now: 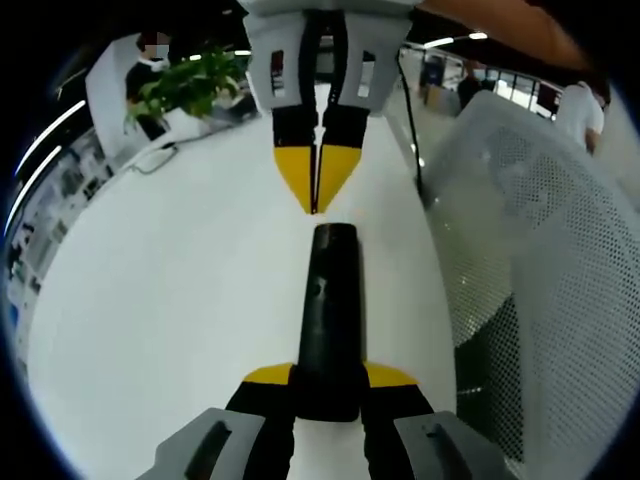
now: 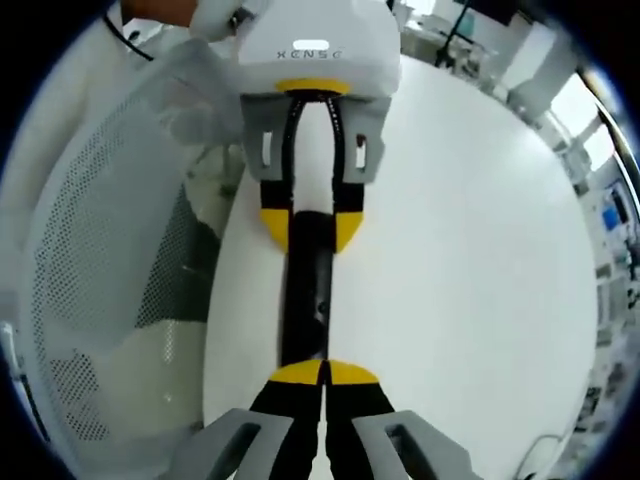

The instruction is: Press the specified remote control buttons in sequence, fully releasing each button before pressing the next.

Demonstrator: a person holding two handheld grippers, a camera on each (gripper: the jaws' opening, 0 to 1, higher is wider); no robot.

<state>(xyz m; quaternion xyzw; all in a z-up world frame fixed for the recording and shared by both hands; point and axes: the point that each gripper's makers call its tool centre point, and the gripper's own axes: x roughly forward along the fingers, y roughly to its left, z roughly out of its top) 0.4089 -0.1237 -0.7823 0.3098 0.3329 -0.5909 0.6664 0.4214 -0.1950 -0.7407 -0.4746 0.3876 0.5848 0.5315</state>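
Left gripper view: black remote control (image 1: 328, 320) is clamped at its near end by the left gripper (image 1: 328, 385) above the white table (image 1: 170, 300); right gripper (image 1: 317, 190) is seen opposite, jaws closed to a point, just off the far end. Right gripper view: right gripper (image 2: 324, 375) closed on nothing, its tip at the remote's end — a wrong button could be hit, or the remote pushed askew in the clamp.

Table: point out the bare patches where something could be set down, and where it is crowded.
Most of the white table is bare: the broad stretch between the black remote and the potted plant. It is crowded along the remote, where the left tool grips one end and the shut right tool meets the other. The mesh chair borders the opposite edge.
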